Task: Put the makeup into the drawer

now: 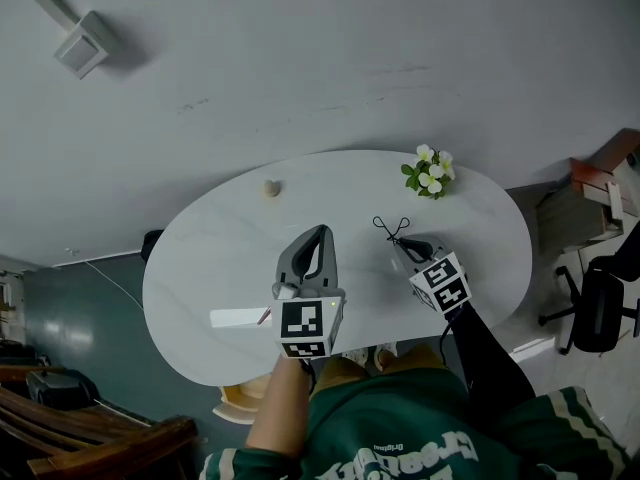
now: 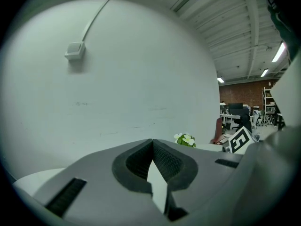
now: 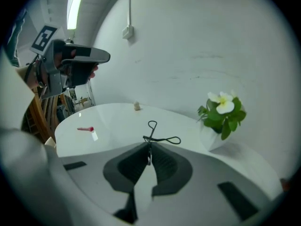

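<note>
A black eyelash curler [image 1: 392, 227] with two loop handles sticks out of my right gripper [image 1: 408, 245], which is shut on it just above the white oval table [image 1: 210, 258]. In the right gripper view the curler [image 3: 157, 136] juts forward from the closed tips of my right gripper [image 3: 149, 147]. My left gripper [image 1: 318, 232] hovers over the table's middle, shut with nothing in it; its tips meet in the left gripper view [image 2: 153, 142]. A small pink and white makeup item [image 3: 88, 131] lies on the table to the left. No drawer is in view.
A white pot of white flowers [image 1: 430, 173] stands at the table's far right edge, the same flowers [image 3: 221, 117] showing close to the right gripper. A small beige object [image 1: 271, 188] sits near the far edge. An office chair [image 1: 600, 308] stands to the right.
</note>
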Demonstrator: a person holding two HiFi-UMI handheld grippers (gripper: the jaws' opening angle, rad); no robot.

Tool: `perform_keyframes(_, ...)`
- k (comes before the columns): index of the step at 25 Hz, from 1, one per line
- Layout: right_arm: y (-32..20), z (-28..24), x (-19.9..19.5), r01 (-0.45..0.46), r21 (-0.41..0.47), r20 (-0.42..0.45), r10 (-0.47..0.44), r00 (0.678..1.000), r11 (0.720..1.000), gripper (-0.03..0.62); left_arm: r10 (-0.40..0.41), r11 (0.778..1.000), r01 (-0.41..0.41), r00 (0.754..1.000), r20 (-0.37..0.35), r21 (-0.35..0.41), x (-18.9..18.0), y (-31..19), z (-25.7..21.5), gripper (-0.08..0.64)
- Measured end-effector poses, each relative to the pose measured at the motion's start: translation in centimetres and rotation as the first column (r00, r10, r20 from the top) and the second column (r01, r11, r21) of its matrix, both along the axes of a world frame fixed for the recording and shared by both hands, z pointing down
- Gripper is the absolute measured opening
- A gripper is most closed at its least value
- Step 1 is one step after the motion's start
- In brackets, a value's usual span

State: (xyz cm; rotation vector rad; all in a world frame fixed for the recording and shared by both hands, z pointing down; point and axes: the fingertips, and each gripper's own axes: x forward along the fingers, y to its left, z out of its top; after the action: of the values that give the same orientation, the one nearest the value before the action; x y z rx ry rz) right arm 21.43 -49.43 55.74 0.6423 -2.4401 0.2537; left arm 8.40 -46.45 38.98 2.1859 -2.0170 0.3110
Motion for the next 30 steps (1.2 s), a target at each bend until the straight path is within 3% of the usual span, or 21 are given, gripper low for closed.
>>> perform_keyframes(7,-0.6,-7.9,-0.7,-0.026,0.202,0.094,0.007,0.996,0.979,0.026,-0.034,0.998,0.033,0.999,0.035,0.051,-0.5,-0.3,-2.2,0.000)
perform_keyframes(15,-1.7,-17.0,0.3,-0.158,0.429,0.201,0.077,0.977,0.889,0.026,-0.054,0.993,0.049,0.998,0.043,0.105,-0.3,-0.5,-4.4,0.000)
perform_keyframes(22,-2.3,-20.9,2.0,-0.225,0.481,0.263,0.106,0.959,0.847,0.025,-0.074,0.984,0.063,0.995,0.063,0.165,-0.4,0.3,-6.3,-0.001)
perform_keyframes(30,-1.1,-20.7,2.2,-0.202,0.480,0.248,0.089,0.965,0.854,0.025,-0.089,0.979,0.082,0.996,0.028,0.186,-0.7,2.1,-6.7,-0.002)
